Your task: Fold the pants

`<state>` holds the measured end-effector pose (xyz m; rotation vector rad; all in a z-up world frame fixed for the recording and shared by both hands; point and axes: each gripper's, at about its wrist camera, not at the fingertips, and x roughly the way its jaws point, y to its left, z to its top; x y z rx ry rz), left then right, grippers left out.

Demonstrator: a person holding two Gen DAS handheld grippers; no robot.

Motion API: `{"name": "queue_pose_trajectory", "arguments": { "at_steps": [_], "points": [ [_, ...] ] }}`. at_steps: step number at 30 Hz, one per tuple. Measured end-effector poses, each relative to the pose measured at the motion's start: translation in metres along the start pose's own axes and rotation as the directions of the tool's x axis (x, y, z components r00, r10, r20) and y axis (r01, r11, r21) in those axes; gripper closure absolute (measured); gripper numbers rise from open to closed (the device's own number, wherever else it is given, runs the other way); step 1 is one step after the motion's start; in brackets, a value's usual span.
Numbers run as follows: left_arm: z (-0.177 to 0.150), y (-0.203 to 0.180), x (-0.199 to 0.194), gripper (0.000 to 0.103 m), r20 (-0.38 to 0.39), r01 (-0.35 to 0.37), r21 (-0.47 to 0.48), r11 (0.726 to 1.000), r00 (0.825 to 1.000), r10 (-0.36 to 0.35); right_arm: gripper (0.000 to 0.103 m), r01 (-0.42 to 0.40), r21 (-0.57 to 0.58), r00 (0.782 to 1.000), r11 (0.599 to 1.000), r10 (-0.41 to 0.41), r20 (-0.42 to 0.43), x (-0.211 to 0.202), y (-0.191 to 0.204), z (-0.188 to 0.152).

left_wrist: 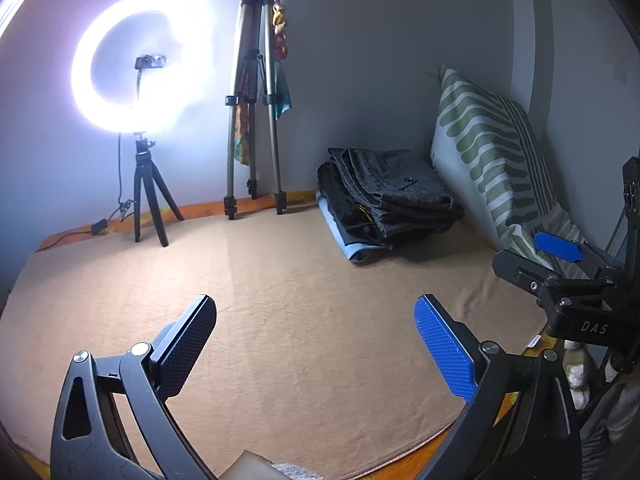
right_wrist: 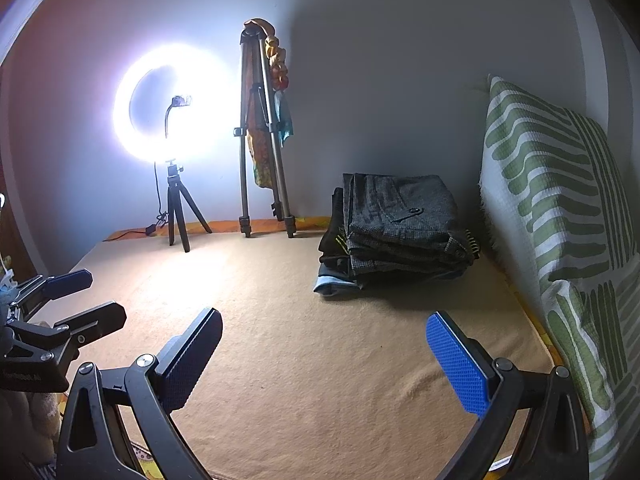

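Left wrist view shows the left gripper [left_wrist: 316, 340] spread wide and empty above the bare tan blanket [left_wrist: 280, 280]. The right gripper [right_wrist: 324, 350] is equally wide, holding nothing. A stack of folded pants [right_wrist: 400, 224] sits at the far side, just beside the green-patterned pillow [right_wrist: 560, 200]. No unfolded pair lies on the blanket, so the folding looks finished, or another pair must be fetched.
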<state>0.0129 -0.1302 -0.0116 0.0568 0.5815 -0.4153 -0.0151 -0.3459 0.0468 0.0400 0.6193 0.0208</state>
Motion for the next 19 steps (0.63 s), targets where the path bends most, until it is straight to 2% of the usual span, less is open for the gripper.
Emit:
{"name": "queue_pose_trajectory", "arguments": {
  "at_steps": [19],
  "points": [
    [-0.0014,0.004,-0.0001,0.004,0.008,-0.014,-0.008,1.0,1.0,0.014,0.0,-0.009,-0.006,1.0,1.0,0.009,-0.001,-0.0003,0.0051,-0.0008]
  ]
}}
